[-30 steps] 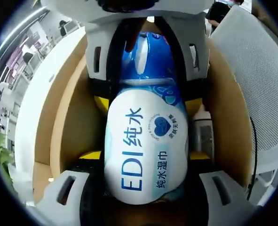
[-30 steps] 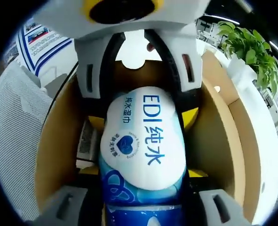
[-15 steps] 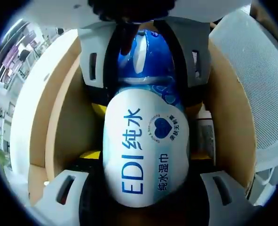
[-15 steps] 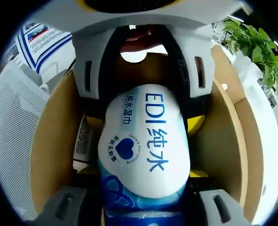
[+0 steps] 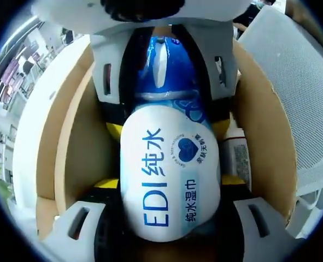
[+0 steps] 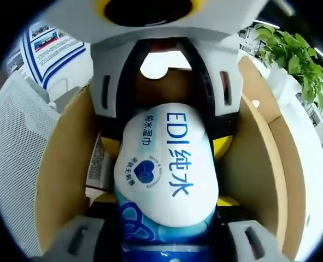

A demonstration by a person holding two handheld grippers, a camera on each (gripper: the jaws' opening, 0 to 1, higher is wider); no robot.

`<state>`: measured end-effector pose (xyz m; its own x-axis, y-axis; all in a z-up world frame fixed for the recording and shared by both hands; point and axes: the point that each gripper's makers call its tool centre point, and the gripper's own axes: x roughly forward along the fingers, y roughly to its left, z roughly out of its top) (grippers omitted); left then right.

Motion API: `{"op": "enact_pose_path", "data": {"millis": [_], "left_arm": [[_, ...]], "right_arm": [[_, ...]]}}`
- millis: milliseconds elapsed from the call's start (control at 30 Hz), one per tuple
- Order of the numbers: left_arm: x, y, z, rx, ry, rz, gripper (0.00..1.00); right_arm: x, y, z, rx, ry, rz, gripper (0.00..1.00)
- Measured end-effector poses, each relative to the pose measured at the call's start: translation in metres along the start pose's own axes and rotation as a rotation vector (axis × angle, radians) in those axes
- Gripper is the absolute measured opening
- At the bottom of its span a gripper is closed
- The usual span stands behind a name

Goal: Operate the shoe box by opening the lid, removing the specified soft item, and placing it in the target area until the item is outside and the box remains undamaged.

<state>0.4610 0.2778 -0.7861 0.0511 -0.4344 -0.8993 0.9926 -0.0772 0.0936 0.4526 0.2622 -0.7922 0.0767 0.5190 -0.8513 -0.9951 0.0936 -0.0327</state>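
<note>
A soft white and blue wet-wipes pack marked "EDI" lies lengthwise inside the open brown cardboard shoe box. My left gripper is shut on its white end, one yellow-tipped finger on each side. From the far end my right gripper comes in over the blue end, shut on it. In the right gripper view the same pack sits between my right gripper below and my left gripper above, with the box walls on both sides.
A white printed label lies against the box's inner wall, also seen as the label. A white mesh chair back stands beside the box. A green plant and a white tabletop lie on the other side.
Both views have shifted slightly with the hands. The pack stays gripped at both ends inside the box, with no clear move.
</note>
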Motion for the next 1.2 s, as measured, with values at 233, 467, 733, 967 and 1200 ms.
{"op": "enact_pose_path", "data": {"millis": [233,467,733,967,1200], "left_arm": [[-0.007,-0.015,0.004,-0.024,-0.01,0.022,0.65],[-0.016,-0.013,0.007,-0.013,0.008,0.032,0.65],[-0.027,-0.017,0.015,-0.011,0.012,0.043,0.64],[-0.04,-0.023,0.025,0.014,0.009,0.059,0.64],[-0.048,-0.025,0.041,0.044,0.01,0.077,0.61]], "right_arm": [[-0.004,0.014,0.003,-0.029,-0.037,-0.012,0.57],[-0.015,0.012,0.01,-0.055,-0.044,-0.036,0.56],[-0.029,0.017,0.017,-0.085,-0.047,-0.042,0.56],[-0.045,0.022,0.024,-0.115,-0.051,-0.057,0.55],[-0.061,0.026,0.022,-0.117,-0.048,-0.064,0.55]]}}
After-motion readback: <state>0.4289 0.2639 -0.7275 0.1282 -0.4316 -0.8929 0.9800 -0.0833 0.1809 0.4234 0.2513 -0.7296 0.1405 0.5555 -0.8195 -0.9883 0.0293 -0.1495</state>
